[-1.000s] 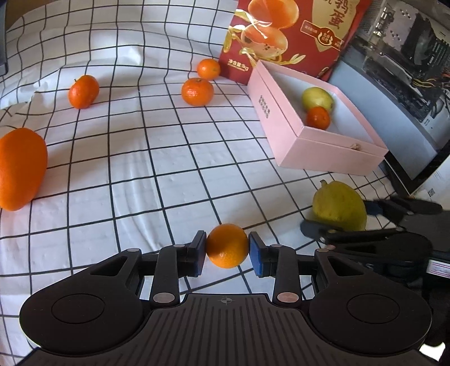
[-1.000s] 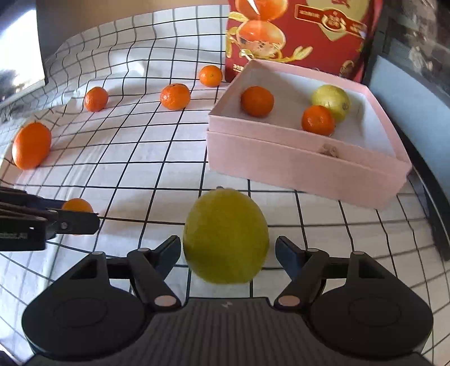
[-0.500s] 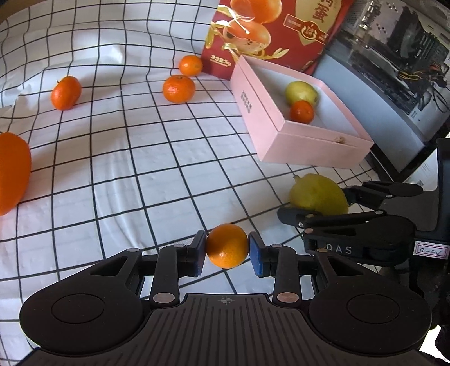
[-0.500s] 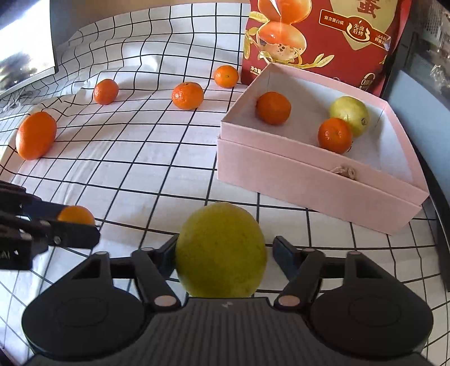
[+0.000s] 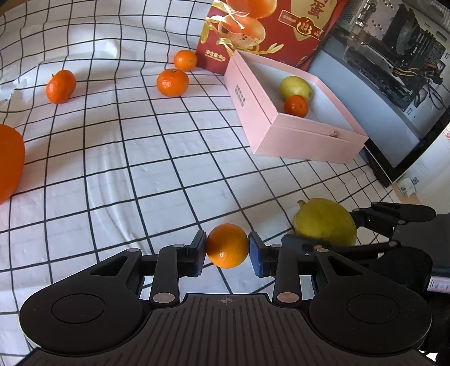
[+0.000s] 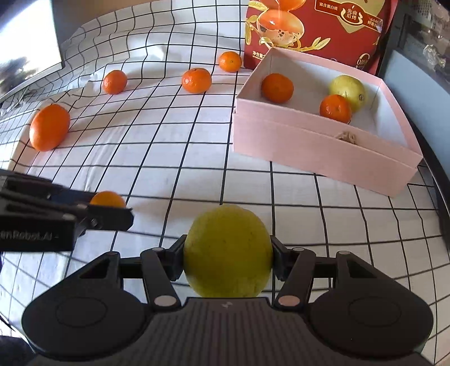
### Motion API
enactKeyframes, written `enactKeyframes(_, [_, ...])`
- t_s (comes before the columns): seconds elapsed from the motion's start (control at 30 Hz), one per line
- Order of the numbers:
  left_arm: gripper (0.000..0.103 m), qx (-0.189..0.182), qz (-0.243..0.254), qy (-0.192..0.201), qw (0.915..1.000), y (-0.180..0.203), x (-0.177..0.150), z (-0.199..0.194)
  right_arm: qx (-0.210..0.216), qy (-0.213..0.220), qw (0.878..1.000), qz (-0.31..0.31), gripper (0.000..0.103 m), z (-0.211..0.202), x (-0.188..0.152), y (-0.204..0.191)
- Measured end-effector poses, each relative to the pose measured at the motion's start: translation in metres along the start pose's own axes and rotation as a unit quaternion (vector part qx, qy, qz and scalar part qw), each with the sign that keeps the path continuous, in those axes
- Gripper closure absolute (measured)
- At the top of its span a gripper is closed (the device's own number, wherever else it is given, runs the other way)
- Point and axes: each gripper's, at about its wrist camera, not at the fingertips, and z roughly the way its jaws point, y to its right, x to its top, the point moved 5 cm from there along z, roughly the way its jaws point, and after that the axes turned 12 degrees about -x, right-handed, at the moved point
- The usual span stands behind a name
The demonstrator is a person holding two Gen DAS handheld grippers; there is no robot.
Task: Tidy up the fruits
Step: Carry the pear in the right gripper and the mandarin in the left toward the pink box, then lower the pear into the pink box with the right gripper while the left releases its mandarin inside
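1. Left gripper (image 5: 227, 250): clenched on one small orange (image 5: 227, 245); both pads press the fruit's sides. The fruit sits above the checked cloth (image 5: 118, 169), near the camera.

2. Right gripper (image 6: 227, 257): grasping one large yellow-green lemon (image 6: 227, 250). Its jaws have just been closing, and both now bear on the lemon's flanks. In the left wrist view this lemon (image 5: 324, 221) appears just to the right of the held orange.

3. Pink box (image 6: 323, 149): open-topped, resting on the cloth at the right side, in front of a red printed carton (image 6: 317, 25). Contents counted in the right wrist view: three pieces.
   - one orange at the box's left inner corner (image 6: 277, 87);
   - one orange nearer the middle (image 6: 335, 108);
   - one yellow-green lemon (image 6: 348, 89), touching the middle orange from behind.

4. Loose fruit on the cloth, counted in the right wrist view: four pieces.
   - one orange beside the red carton (image 6: 230, 61);
   - one orange slightly nearer (image 6: 196, 80);
   - one orange further left (image 6: 114, 81);
   - one large elongated orange fruit (image 6: 49, 126) at the far left, well apart from the box.

5. Totals in view: six small oranges, two lemons, one large orange fruit; nine pieces altogether.

6. Surroundings: a dark-framed screen (image 5: 388, 93) stands to the right of the box.
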Motion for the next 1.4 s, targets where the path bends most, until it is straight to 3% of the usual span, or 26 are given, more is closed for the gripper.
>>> enactKeyframes(0.4, [0.066, -0.001, 0.001, 0.001, 1.0000, 0.001, -0.001, -0.002, -0.008, 0.016, 0.999, -0.033, 0.044, -0.004, -0.003, -0.005])
enactKeyframes(0.67, [0.066, -0.010, 0.005, 0.017, 0.9998, 0.007, 0.007, -0.006, 0.000, 0.010, 1.000, -0.011, 0.045, -0.007, -0.004, 0.006])
enactKeyframes(0.8, [0.066, -0.034, 0.007, 0.034, 0.9988, 0.020, 0.029, -0.003, -0.006, 0.023, 1.000, 0.020, 0.045, -0.020, 0.003, 0.028])
enactKeyframes(0.97, [0.066, -0.051, 0.066, 0.081, 0.9932, 0.056, 0.094, -0.009, -0.002, 0.067, 0.996, 0.059, 0.045, -0.048, 0.043, 0.073])
enactKeyframes(1.1, [0.066, -0.056, 0.103, 0.104, 0.9877, 0.088, 0.144, 0.004, -0.030, 0.117, 0.989, 0.079, 0.045, -0.071, 0.096, 0.116])
enactKeyframes(1.2, [0.066, -0.049, 0.091, 0.082, 0.9912, 0.094, 0.172, 0.040, -0.052, 0.145, 0.985, 0.077, 0.045, -0.077, 0.131, 0.144])
enactKeyframes(1.3, [0.066, -0.038, 0.075, 0.043, 0.9955, 0.090, 0.182, 0.084, -0.060, 0.142, 0.985, 0.081, 0.045, -0.068, 0.155, 0.163])
enactKeyframes(1.4, [0.066, -0.020, 0.097, 0.055, 0.9936, 0.093, 0.178, 0.095, -0.060, 0.119, 0.988, 0.081, 0.045, -0.044, 0.166, 0.173])
